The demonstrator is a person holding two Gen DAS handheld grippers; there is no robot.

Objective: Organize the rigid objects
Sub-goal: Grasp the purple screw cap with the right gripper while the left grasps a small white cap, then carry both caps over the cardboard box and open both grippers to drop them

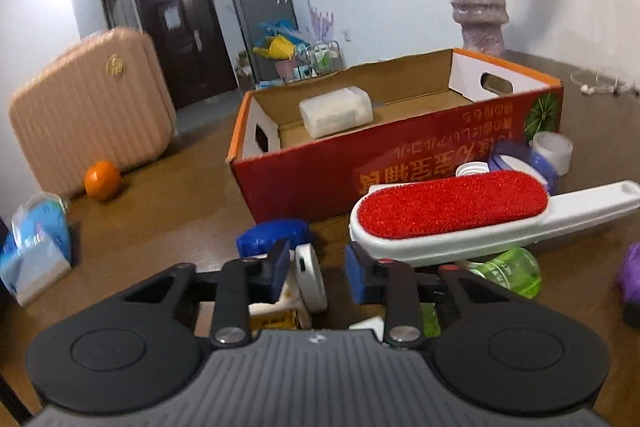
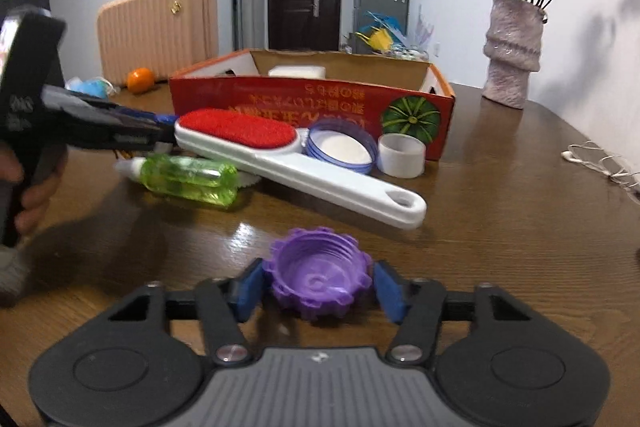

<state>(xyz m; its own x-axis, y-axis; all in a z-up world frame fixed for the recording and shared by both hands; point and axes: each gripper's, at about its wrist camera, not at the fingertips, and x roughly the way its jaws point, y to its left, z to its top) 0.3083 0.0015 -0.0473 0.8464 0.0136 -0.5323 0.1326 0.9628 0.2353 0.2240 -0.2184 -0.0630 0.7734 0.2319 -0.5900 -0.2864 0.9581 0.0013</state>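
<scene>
My left gripper (image 1: 318, 273) is open above a small white round object (image 1: 310, 277) and a blue lid (image 1: 274, 235); it also shows in the right wrist view (image 2: 166, 131) by the brush's head. A white lint brush with a red pad (image 1: 452, 207) (image 2: 240, 129) lies across a green bottle (image 1: 508, 271) (image 2: 188, 179). My right gripper (image 2: 318, 287) has its jaws around a purple ridged cap (image 2: 320, 277) on the table, touching or nearly so. The red cardboard box (image 1: 320, 179) (image 2: 304, 99) holds a white plastic container (image 1: 336, 111) (image 2: 296, 71).
A blue-rimmed lid (image 2: 342, 147), a white ring (image 2: 401, 155), a vase of flowers (image 2: 512, 55), a white cable (image 2: 600, 167), an orange (image 1: 102, 181), a tissue pack (image 1: 34, 255) and a pink suitcase (image 1: 92, 111) are around the wooden table (image 2: 500, 227).
</scene>
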